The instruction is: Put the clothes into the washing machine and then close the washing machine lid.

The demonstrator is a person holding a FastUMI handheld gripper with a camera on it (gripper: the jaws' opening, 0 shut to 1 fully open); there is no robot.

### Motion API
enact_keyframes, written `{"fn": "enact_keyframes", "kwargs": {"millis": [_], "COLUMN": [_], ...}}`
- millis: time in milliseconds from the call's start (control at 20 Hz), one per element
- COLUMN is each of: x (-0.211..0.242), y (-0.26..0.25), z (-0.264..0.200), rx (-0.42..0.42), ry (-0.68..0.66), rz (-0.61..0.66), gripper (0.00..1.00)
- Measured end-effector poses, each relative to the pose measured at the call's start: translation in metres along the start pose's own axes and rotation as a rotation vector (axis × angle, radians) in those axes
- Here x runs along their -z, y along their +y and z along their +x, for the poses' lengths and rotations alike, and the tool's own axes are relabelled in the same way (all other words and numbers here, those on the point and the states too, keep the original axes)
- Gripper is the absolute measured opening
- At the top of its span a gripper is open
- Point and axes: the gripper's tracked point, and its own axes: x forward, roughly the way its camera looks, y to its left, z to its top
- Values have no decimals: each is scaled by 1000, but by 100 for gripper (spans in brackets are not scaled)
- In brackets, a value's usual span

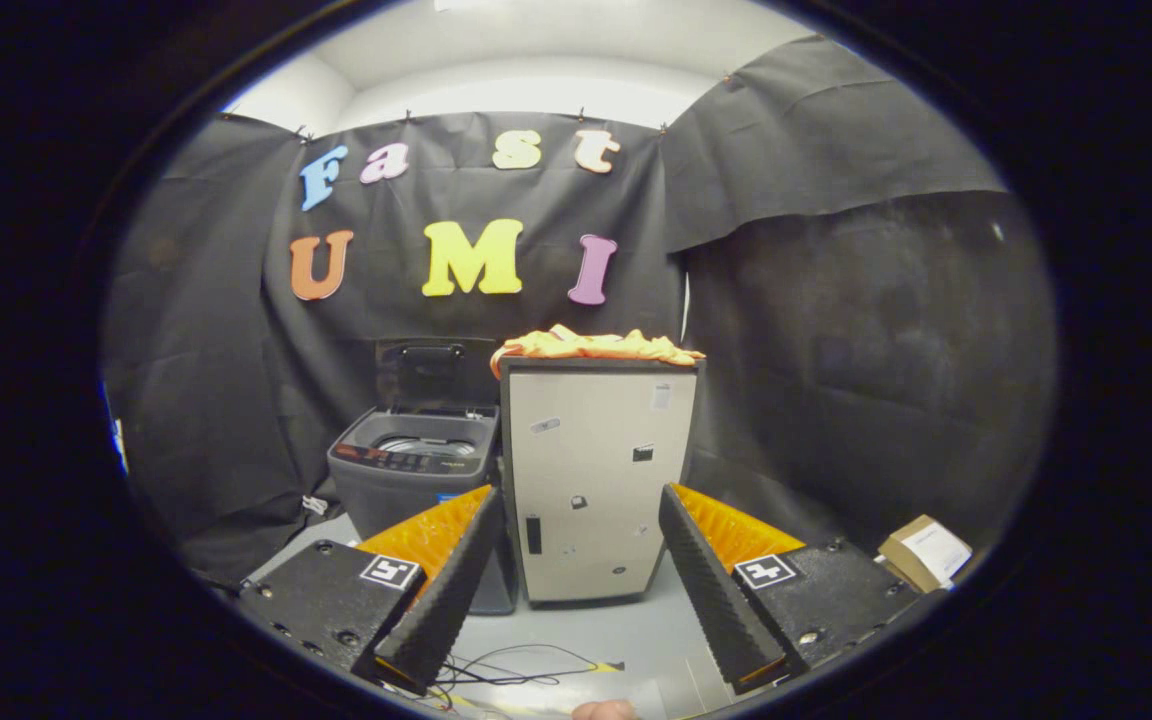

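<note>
An orange garment [591,346] lies crumpled on top of a tall beige cabinet [591,470], well beyond my fingers. Left of the cabinet stands a grey top-loading washing machine [414,470] with its dark lid [433,375] raised upright, showing the drum opening. My gripper [581,500] is open, its two black ribbed fingers [451,580] spread wide with orange backing. Nothing sits between them. The cabinet's front appears in the gap, some distance away.
Black cloth walls close the booth behind and on both sides. A small cardboard box [924,552] lies on the floor to the right. Thin cables [516,668] trail over the grey floor just ahead of the fingers.
</note>
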Motion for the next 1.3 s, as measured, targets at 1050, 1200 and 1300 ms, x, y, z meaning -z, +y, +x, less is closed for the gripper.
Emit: {"fn": "enact_keyframes", "kwargs": {"millis": [1050,1200,1300], "x": [-18,-33,-46], "y": [17,21,19], "z": [50,75,96], "rx": [13,-7,-13], "ry": [-11,-21,-26], "rz": [7,1,-2], "gripper": [99,100,99]}}
